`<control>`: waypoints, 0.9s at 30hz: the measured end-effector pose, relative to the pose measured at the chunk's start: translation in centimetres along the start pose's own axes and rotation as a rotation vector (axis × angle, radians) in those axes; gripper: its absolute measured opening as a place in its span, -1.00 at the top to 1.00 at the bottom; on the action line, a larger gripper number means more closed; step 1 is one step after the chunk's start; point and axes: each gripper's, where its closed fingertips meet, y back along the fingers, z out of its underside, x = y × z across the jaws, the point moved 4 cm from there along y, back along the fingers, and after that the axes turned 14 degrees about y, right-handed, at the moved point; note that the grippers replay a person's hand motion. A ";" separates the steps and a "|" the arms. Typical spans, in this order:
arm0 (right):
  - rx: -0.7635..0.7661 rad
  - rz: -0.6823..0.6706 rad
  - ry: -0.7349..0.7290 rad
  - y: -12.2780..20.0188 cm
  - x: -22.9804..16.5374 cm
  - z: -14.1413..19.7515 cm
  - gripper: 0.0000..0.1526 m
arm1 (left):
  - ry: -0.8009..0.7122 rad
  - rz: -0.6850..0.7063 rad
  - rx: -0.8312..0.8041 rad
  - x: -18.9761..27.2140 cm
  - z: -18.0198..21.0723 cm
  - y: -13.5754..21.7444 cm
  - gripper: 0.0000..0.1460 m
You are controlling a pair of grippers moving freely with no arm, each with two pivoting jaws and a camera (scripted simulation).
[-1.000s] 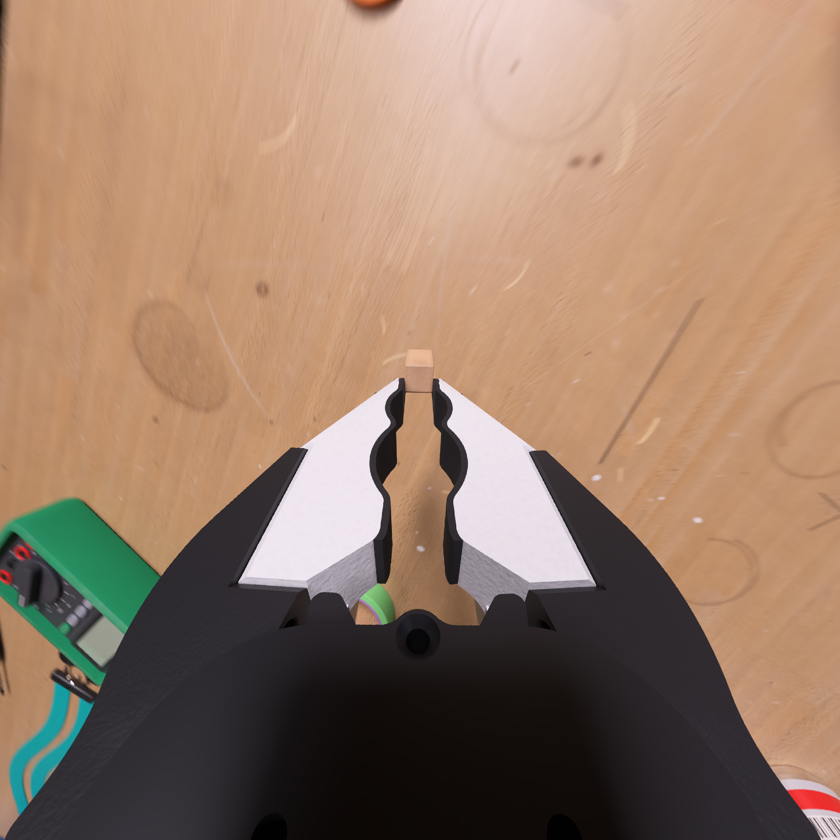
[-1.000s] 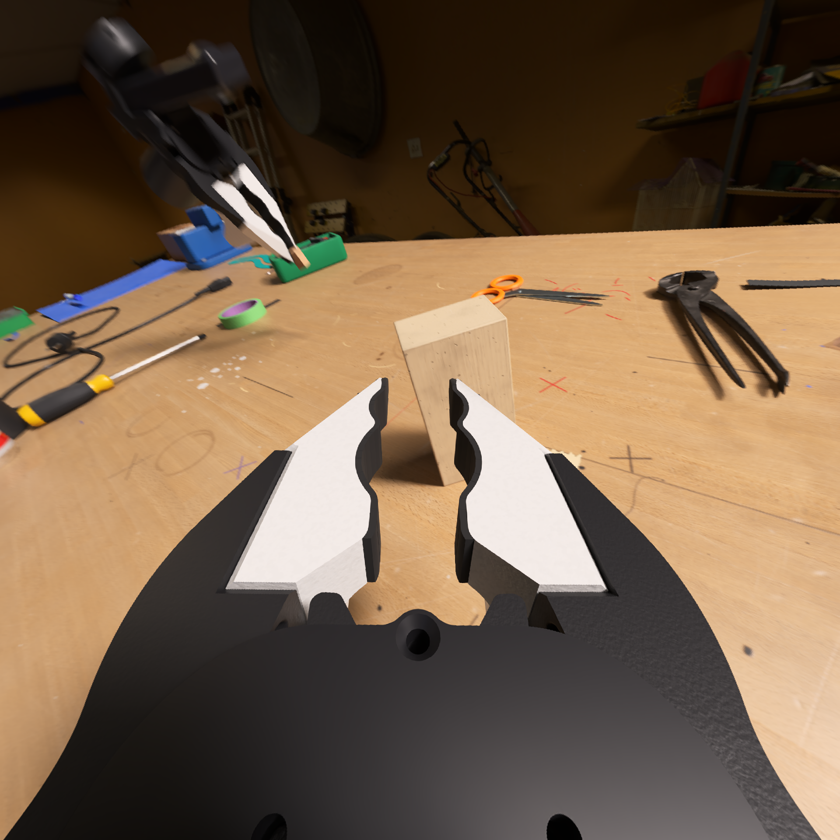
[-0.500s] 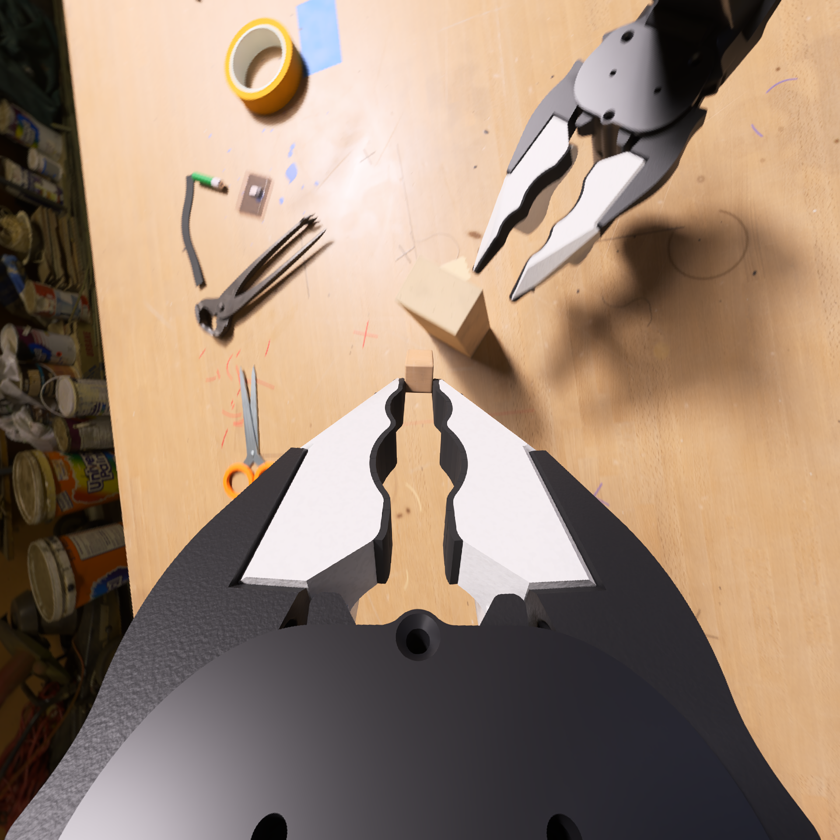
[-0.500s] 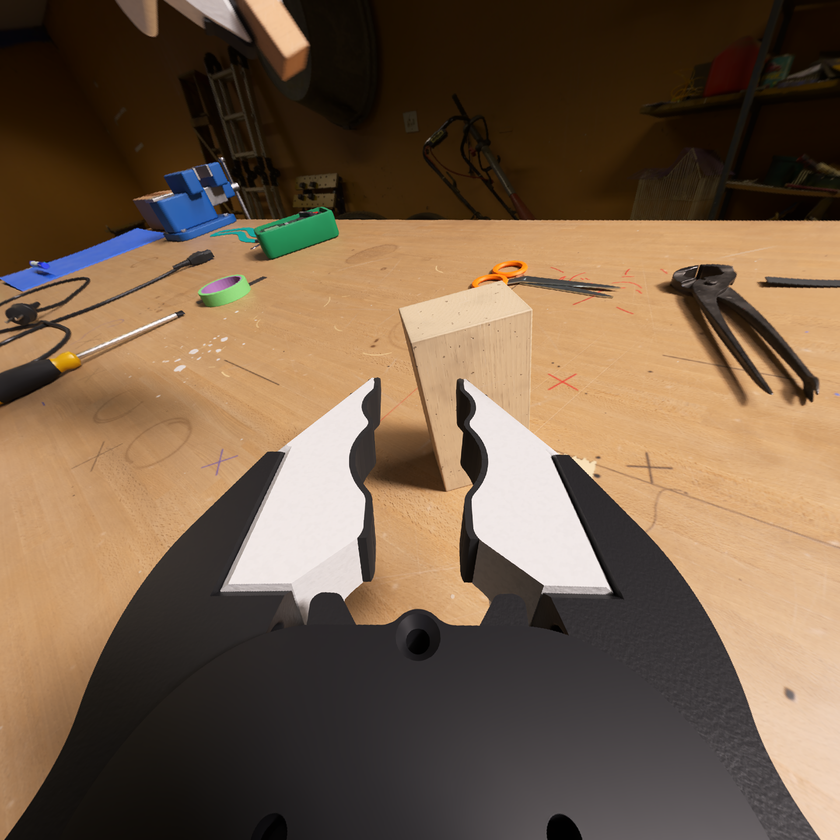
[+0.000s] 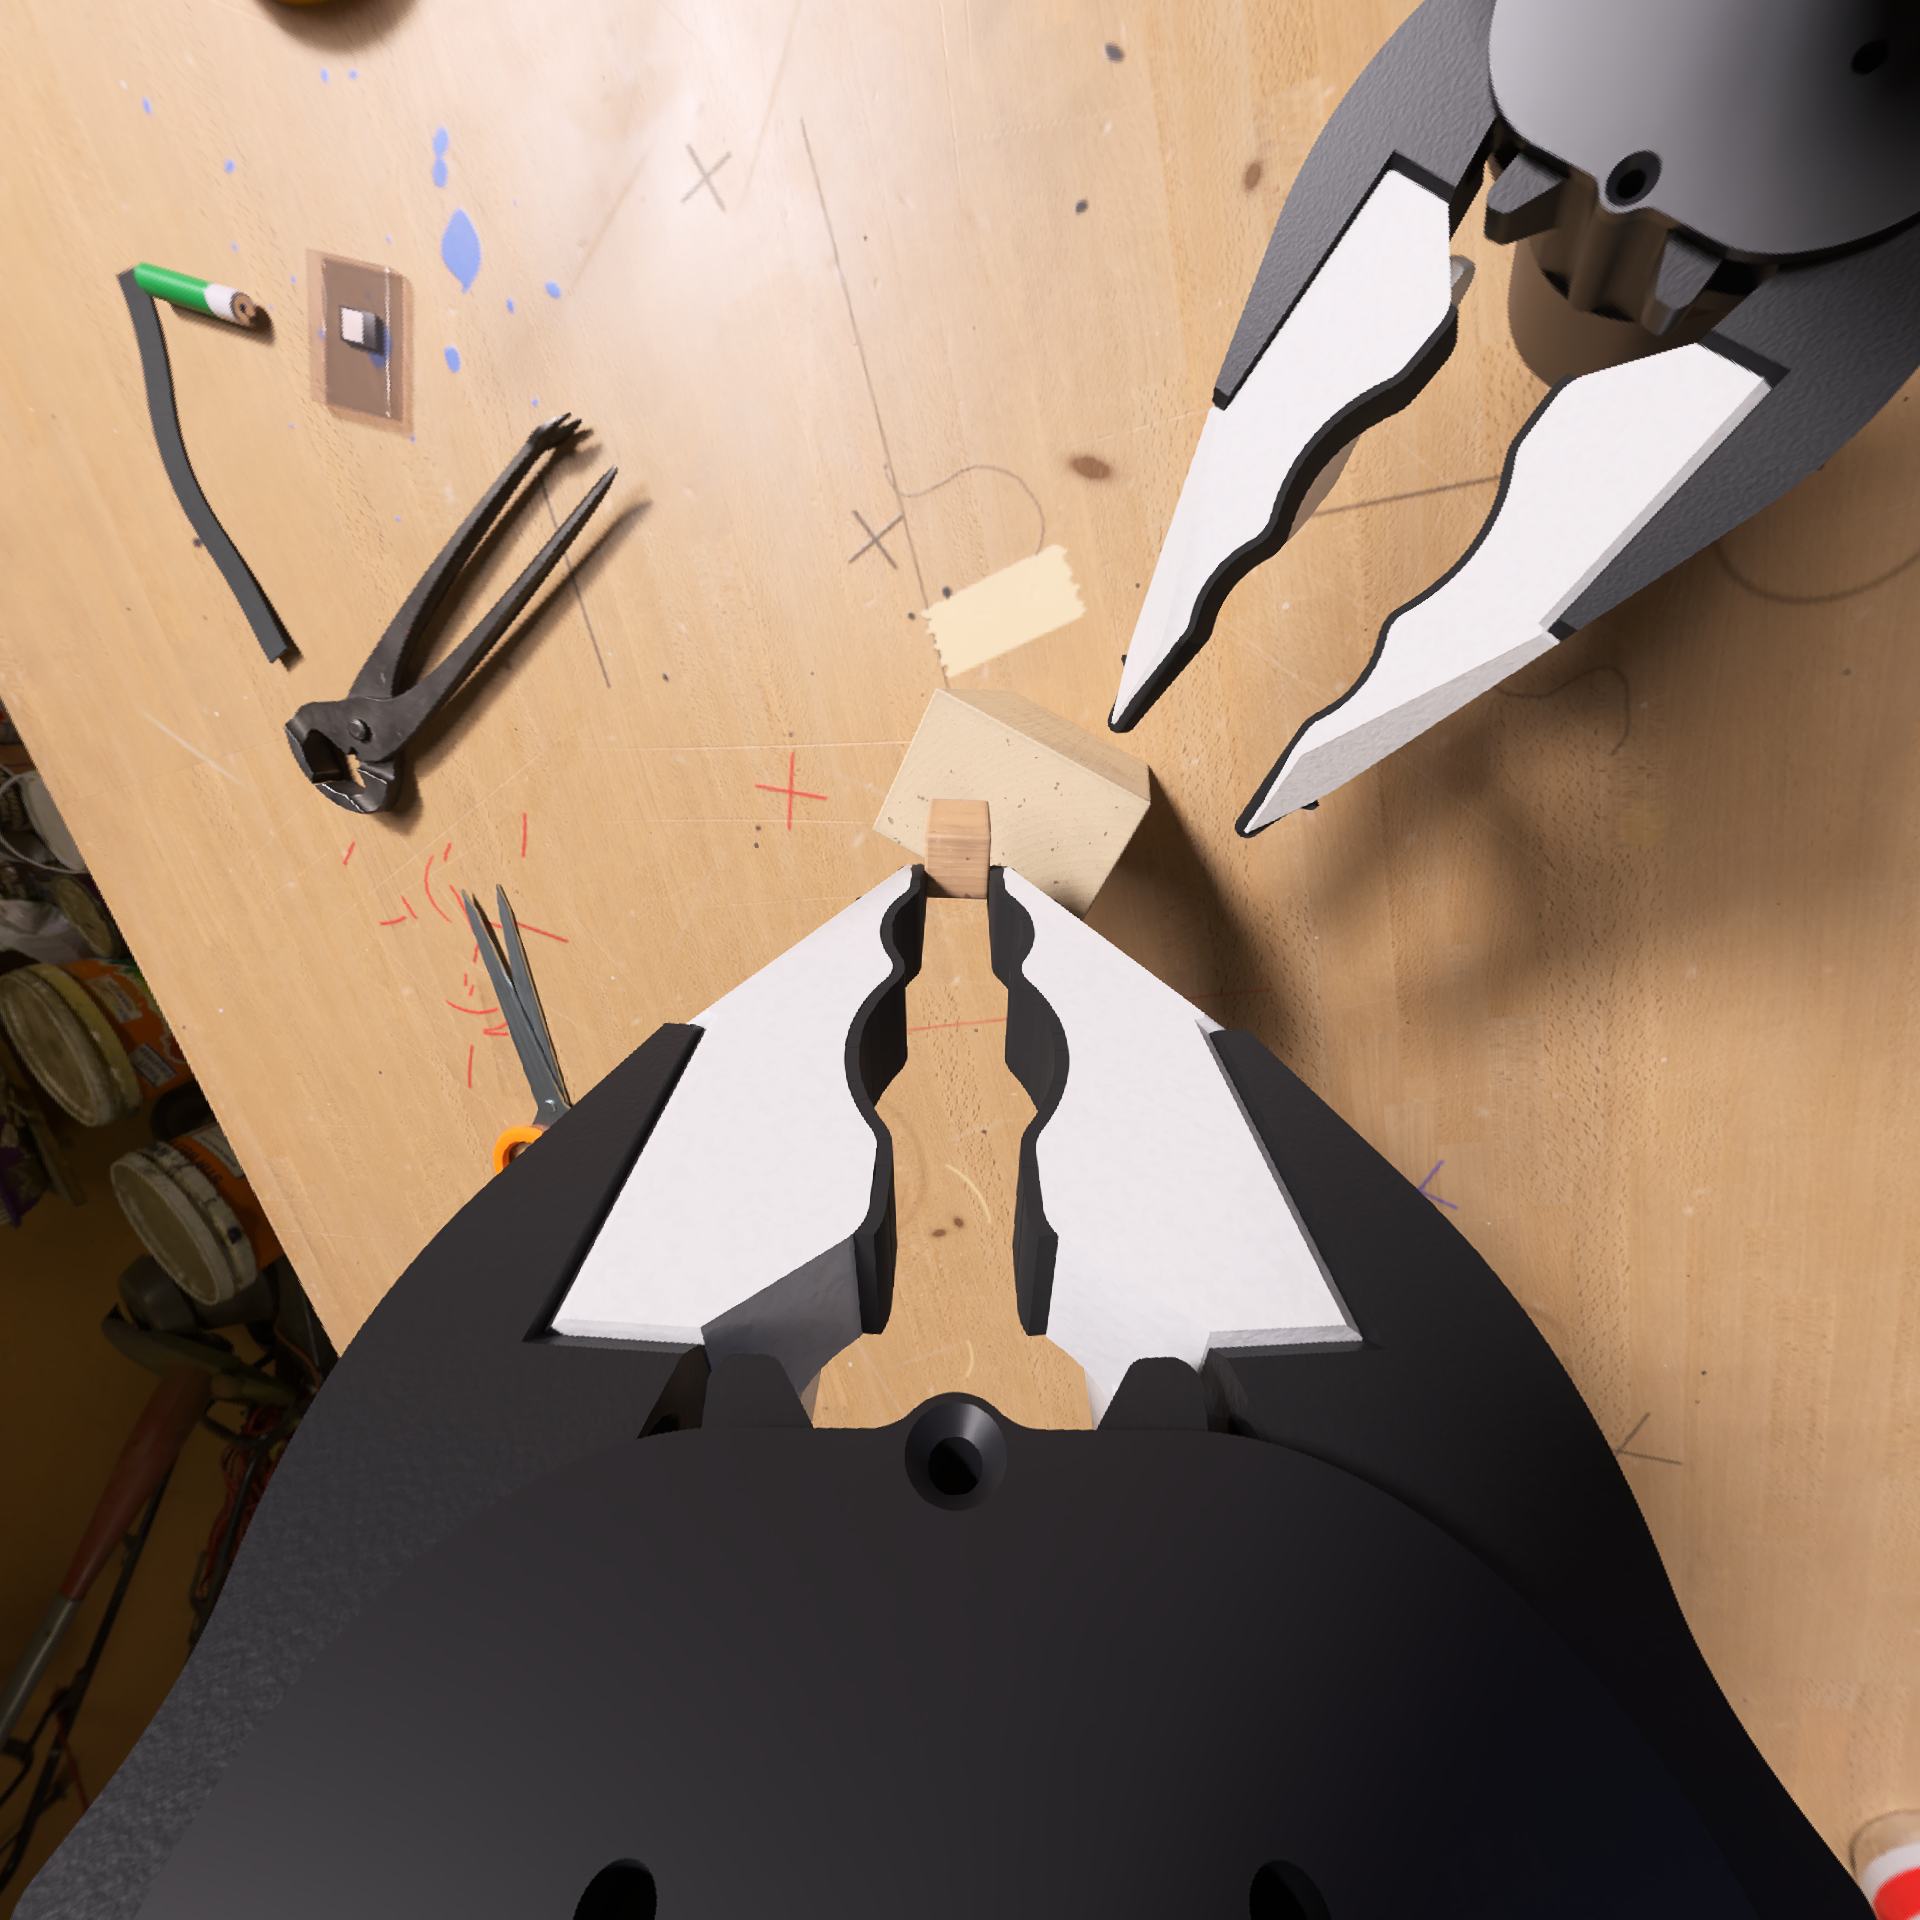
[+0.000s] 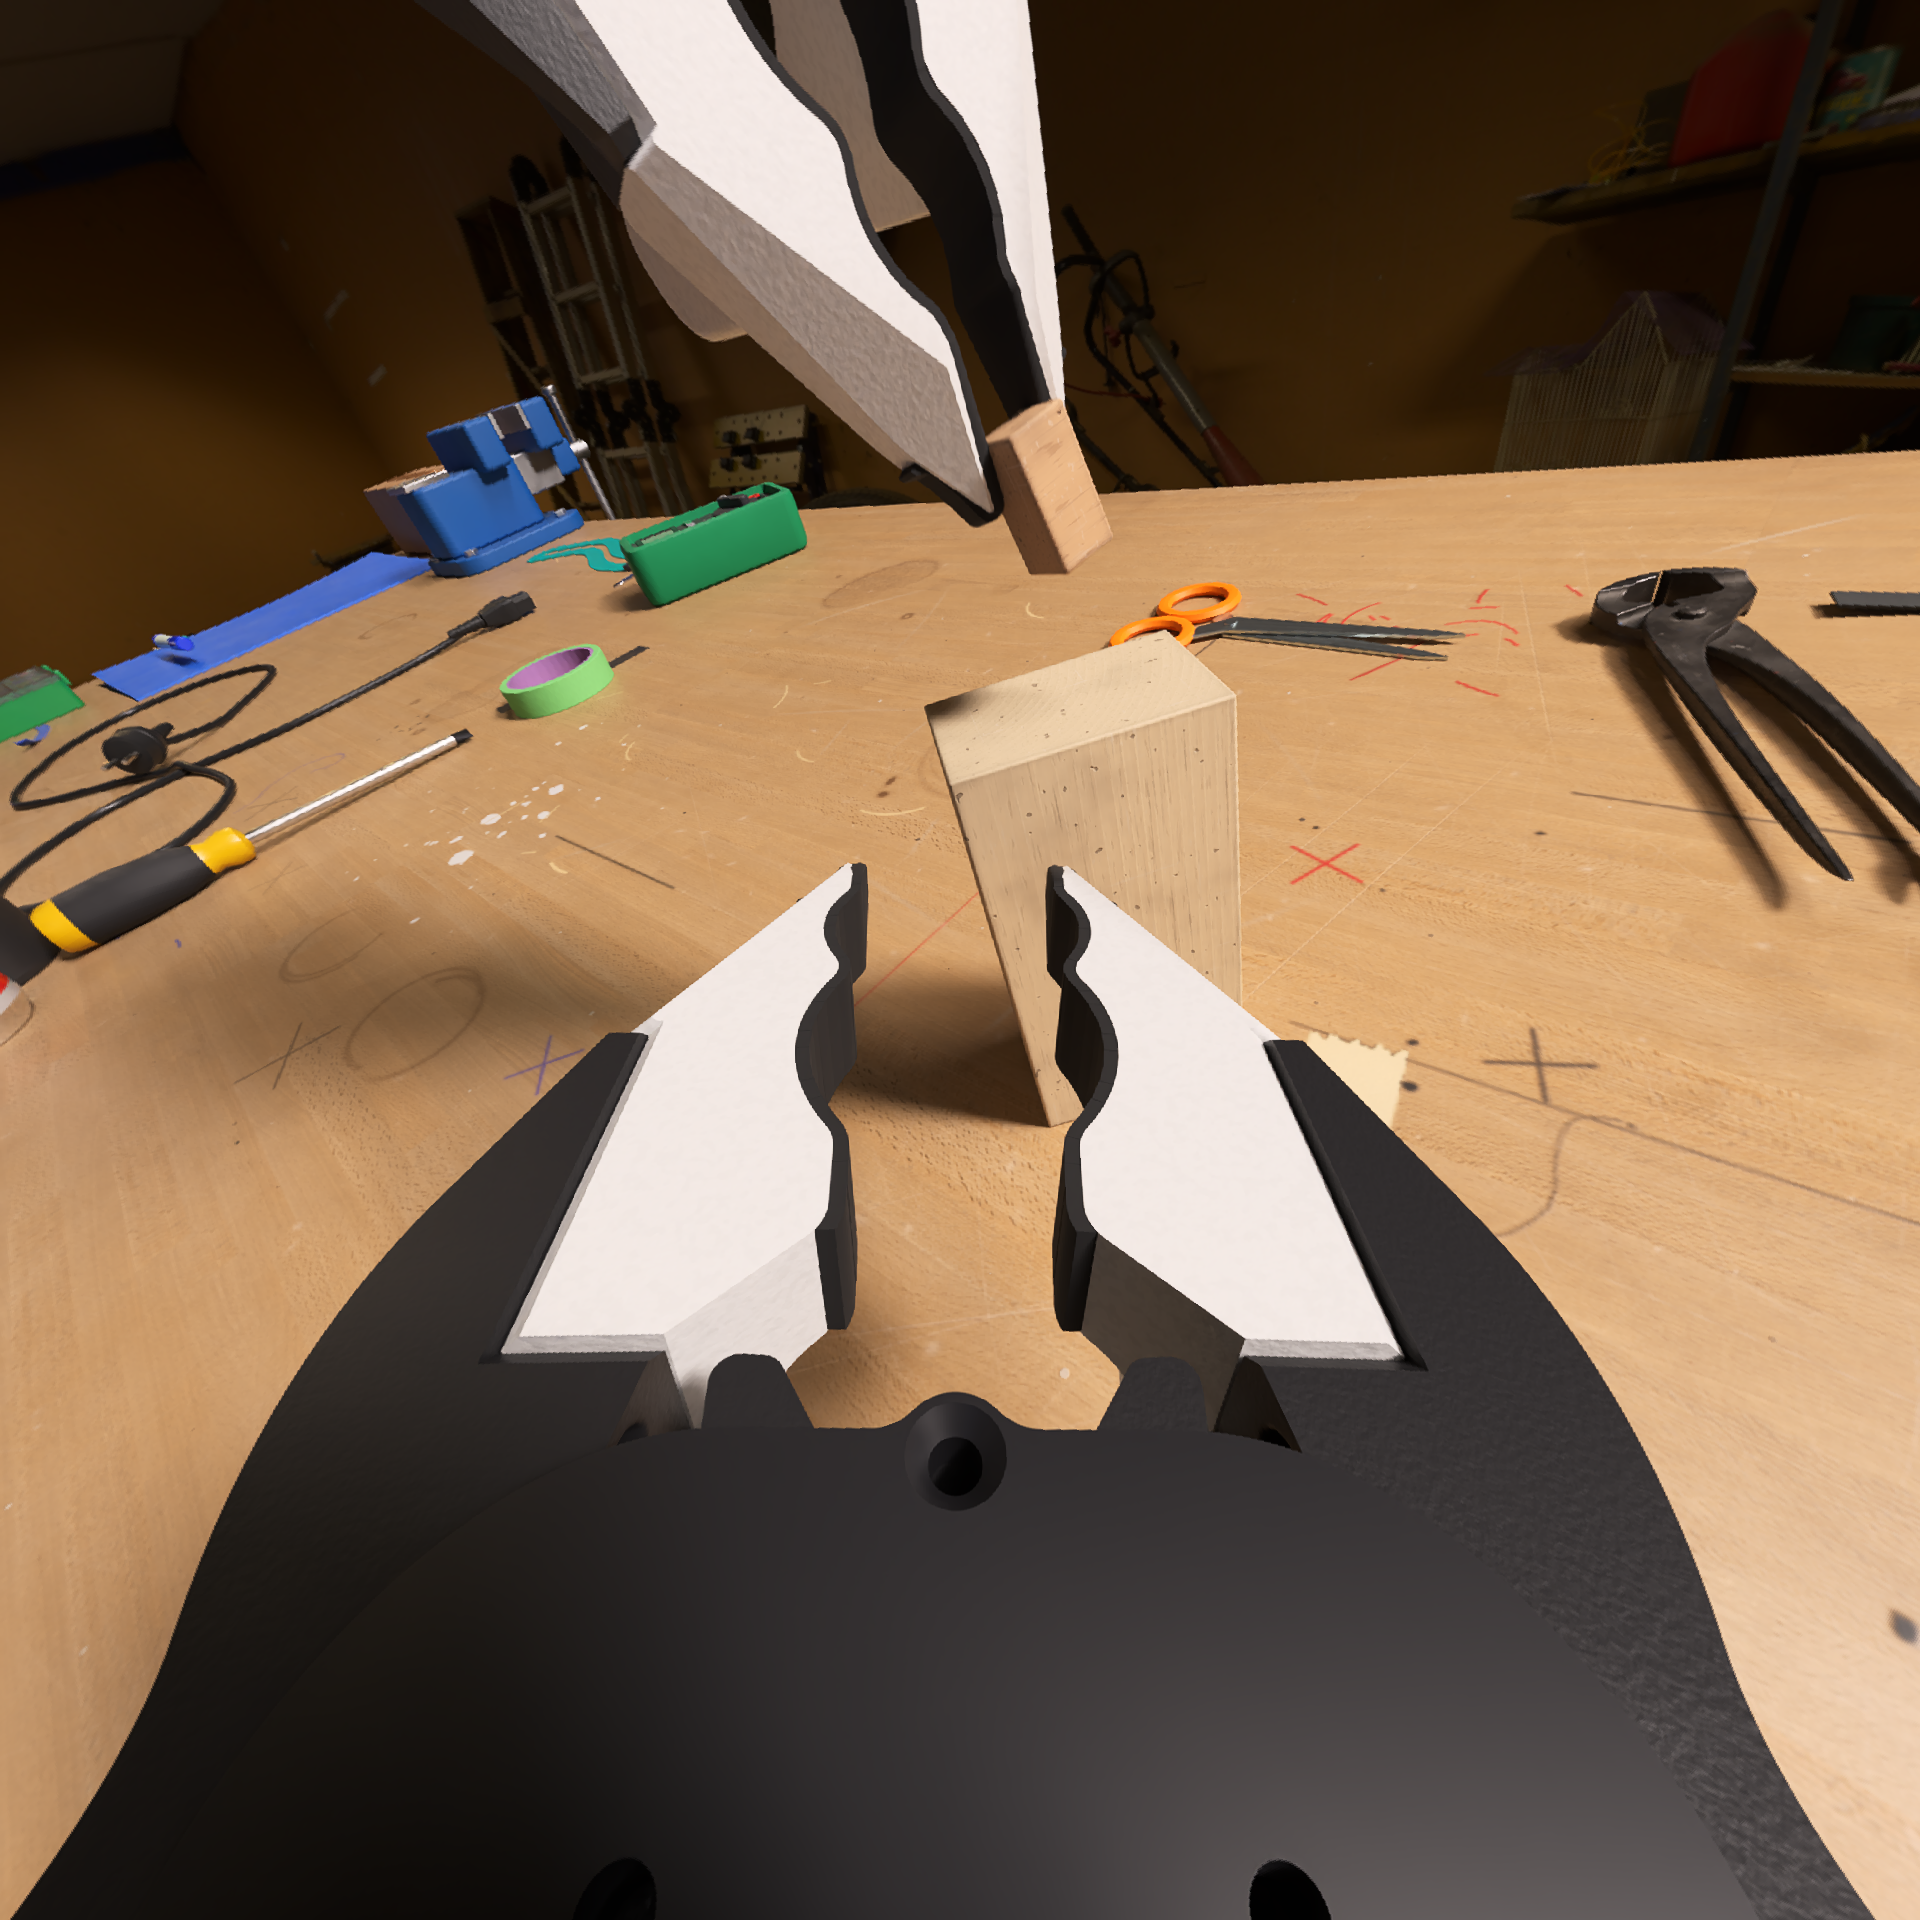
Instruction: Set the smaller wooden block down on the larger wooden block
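OK, left gripper (image 5: 957, 881) jaws pinching small block (image 5: 957, 847) above big block (image 6: 1091, 790); right gripper (image 6: 956, 904) jaws spread. Lower straight, centre, then release.

Black pincers (image 6: 1756, 675), orange-handled scissors (image 6: 1278, 623), green tape roll (image 6: 556, 681), screwdriver (image 6: 208, 847) on workbench (image 6: 1558, 1299).

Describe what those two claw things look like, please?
Each hand-held gripper, left and right, is alike: a broad, matte black, textured body narrowing into two pointed white fingers with wavy black inner edges. A round hole sits between the finger bases. No cables show.
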 end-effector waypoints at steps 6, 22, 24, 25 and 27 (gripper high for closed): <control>-0.002 -0.008 0.003 0.1 -0.2 0.0 0.55 | 0.020 -0.038 -0.066 -0.1 -0.3 -0.8 0.85; 0.002 -0.047 0.005 0.3 -1.4 -0.5 0.56 | 0.228 -0.094 -0.168 0.1 0.0 -1.9 0.85; 0.005 -0.053 0.006 0.3 -1.5 -0.6 0.56 | 0.258 -0.092 -0.197 0.2 -0.2 -1.8 0.85; 0.005 -0.057 0.007 0.3 -1.6 -0.7 0.56 | 0.286 -0.081 -0.213 0.2 -0.2 -1.8 0.85; 0.005 -0.061 0.010 0.4 -1.7 -0.8 0.56 | 0.355 -0.031 -0.242 0.3 -0.3 -1.7 0.84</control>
